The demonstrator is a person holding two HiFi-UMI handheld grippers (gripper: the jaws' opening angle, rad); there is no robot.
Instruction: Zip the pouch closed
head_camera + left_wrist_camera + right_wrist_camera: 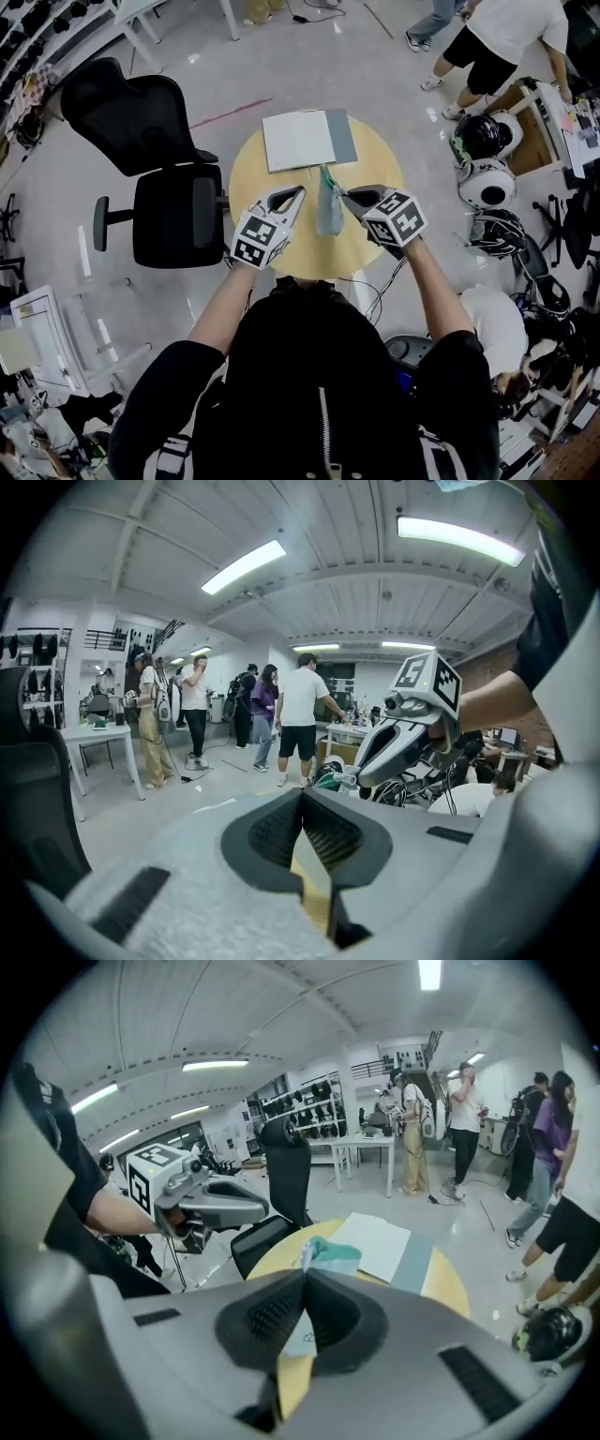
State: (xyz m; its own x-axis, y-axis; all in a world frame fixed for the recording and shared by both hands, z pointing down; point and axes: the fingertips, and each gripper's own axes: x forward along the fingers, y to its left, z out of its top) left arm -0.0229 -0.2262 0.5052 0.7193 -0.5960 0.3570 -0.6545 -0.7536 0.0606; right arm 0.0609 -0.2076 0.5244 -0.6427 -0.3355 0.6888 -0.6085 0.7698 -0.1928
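A teal pouch (328, 214) hangs upright above the round yellow table (370, 155), lifted off its top. My right gripper (345, 195) is shut on the pouch's edge. In the right gripper view the pouch (330, 1252) sticks out past the closed jaws of that gripper (305, 1274), with a white tag pinched between the pads. My left gripper (298, 192) sits just left of the pouch, apart from it. In the left gripper view its jaws (302, 794) are shut with nothing in them, and the right gripper (361, 778) shows beyond, with a bit of the teal pouch (330, 772) at its tip.
A white and grey booklet (305, 139) lies at the table's far side. A black office chair (159, 187) stands to the left. Helmets (486, 178) lie on the floor at right, and people (497, 37) stand at the far right.
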